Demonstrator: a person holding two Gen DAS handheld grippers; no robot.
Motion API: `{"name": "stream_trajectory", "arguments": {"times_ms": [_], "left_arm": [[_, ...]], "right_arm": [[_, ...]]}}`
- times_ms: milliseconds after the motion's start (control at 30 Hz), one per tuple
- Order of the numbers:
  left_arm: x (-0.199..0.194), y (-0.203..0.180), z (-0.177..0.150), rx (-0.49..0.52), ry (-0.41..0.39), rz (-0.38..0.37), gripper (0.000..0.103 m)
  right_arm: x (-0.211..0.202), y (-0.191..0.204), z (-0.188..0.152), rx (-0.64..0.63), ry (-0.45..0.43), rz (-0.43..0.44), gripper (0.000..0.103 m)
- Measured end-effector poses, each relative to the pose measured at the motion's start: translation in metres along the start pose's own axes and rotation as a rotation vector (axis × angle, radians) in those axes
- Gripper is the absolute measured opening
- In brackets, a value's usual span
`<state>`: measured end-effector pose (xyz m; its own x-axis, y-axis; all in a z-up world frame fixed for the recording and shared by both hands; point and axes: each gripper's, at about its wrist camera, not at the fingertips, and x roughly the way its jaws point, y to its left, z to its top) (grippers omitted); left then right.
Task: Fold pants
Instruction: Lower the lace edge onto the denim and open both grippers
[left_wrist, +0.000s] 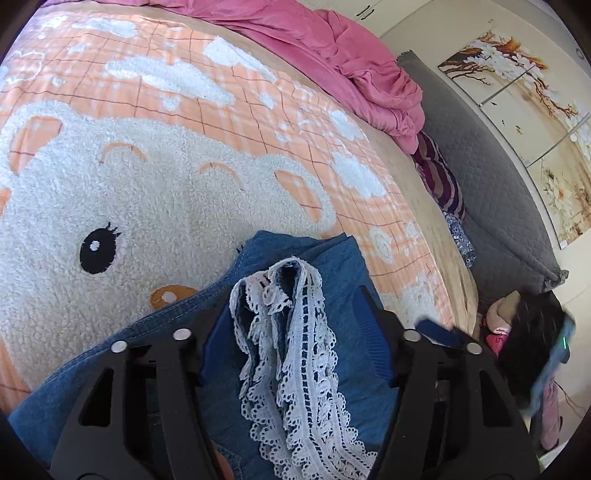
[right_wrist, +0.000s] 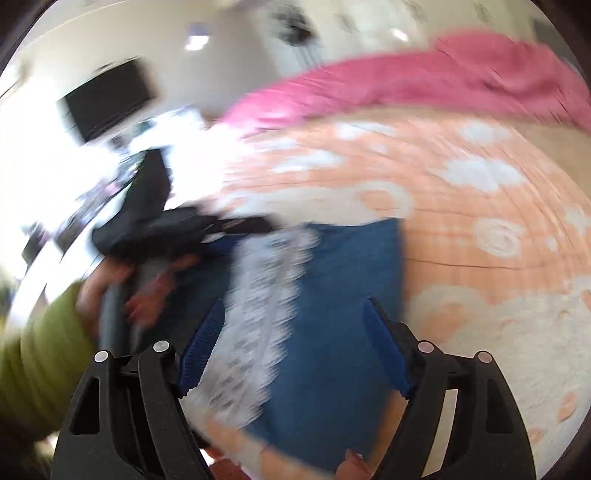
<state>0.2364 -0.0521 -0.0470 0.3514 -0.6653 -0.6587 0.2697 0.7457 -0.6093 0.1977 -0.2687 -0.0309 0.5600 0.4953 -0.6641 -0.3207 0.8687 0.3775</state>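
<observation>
Fold laid: both left gripper (left_wrist: 291, 332) and right gripper (right_wrist: 295, 343) stand open over the blue pants (left_wrist: 343, 266), holding nothing. Next, smooth and regrasp.

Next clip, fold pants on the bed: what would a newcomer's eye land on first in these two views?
Probably the blue denim pants with their white lace trim, lying between the open left gripper fingers on a peach blanket with a big fluffy white cartoon face. Behind it, a crumpled pink quilt lines the bed's far edge. The right wrist view is motion-blurred, with the right gripper open over the same denim.
</observation>
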Motion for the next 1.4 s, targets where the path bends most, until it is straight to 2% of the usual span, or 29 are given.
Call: {"name": "stream_trajectory", "arguments": {"times_ms": [67, 100, 133, 167, 233, 300, 333, 367, 400, 467, 533, 633, 700, 800, 867, 1000, 1133, 1300, 1400], "left_arm": [[0.004, -0.001, -0.001, 0.009, 0.008, 0.017, 0.041], [0.005, -0.001, -0.002, 0.010, 0.009, 0.024, 0.033], [0.007, 0.001, -0.003, 0.008, 0.012, 0.041, 0.019], [0.008, 0.002, -0.004, 0.005, 0.019, 0.043, 0.015], [0.006, 0.005, -0.004, 0.003, 0.016, 0.035, 0.014], [0.002, 0.005, -0.004, 0.005, 0.013, 0.034, 0.014], [-0.001, 0.005, -0.004, 0.008, 0.008, 0.037, 0.013], [-0.005, 0.004, -0.004, 0.011, 0.009, 0.042, 0.013], [-0.010, 0.003, -0.003, 0.013, 0.007, 0.050, 0.013], [-0.018, 0.002, -0.001, 0.014, -0.008, 0.046, 0.013], [-0.021, 0.004, 0.004, 0.017, -0.021, 0.071, 0.013], [-0.011, 0.014, 0.005, -0.003, -0.011, 0.134, 0.013], [-0.007, 0.017, 0.003, -0.013, -0.002, 0.147, 0.014], [-0.012, 0.016, -0.001, -0.016, -0.014, 0.161, 0.022], [-0.020, 0.014, -0.004, -0.012, -0.030, 0.174, 0.027], [-0.037, 0.008, -0.010, -0.001, -0.078, 0.218, 0.034], [-0.055, -0.003, -0.028, 0.009, -0.120, 0.276, 0.035], [-0.065, -0.028, -0.054, 0.069, -0.138, 0.348, 0.042], [-0.071, -0.037, -0.070, 0.087, -0.147, 0.351, 0.045]], "right_arm": [[0.017, -0.018, 0.017, 0.051, 0.035, -0.050, 0.076], [0.023, -0.023, 0.016, 0.057, 0.051, -0.051, 0.076], [0.031, -0.029, 0.020, 0.072, 0.065, -0.064, 0.076], [0.040, -0.032, 0.023, 0.084, 0.085, -0.075, 0.077], [0.050, -0.038, 0.026, 0.087, 0.107, -0.074, 0.076], [0.064, -0.043, 0.029, 0.094, 0.140, -0.047, 0.071], [0.071, -0.044, 0.029, 0.098, 0.164, -0.027, 0.059], [0.078, -0.041, 0.027, 0.103, 0.185, 0.001, 0.041], [0.081, -0.040, 0.027, 0.109, 0.184, 0.013, 0.037], [0.079, -0.034, 0.026, 0.105, 0.164, 0.014, 0.035], [0.074, -0.027, 0.025, 0.073, 0.136, -0.044, 0.035], [0.081, -0.024, 0.025, 0.013, 0.122, -0.155, 0.035], [0.086, -0.025, 0.021, 0.000, 0.124, -0.169, 0.036], [0.083, -0.023, 0.020, -0.021, 0.114, -0.189, 0.042], [0.074, -0.020, 0.019, -0.030, 0.090, -0.184, 0.053], [0.047, -0.011, 0.011, -0.047, 0.047, -0.164, 0.056], [0.022, -0.001, 0.003, -0.043, 0.010, -0.117, 0.069], [0.000, 0.016, -0.007, -0.102, -0.036, -0.109, 0.073], [-0.012, 0.021, -0.014, -0.114, -0.061, -0.112, 0.075]]}}
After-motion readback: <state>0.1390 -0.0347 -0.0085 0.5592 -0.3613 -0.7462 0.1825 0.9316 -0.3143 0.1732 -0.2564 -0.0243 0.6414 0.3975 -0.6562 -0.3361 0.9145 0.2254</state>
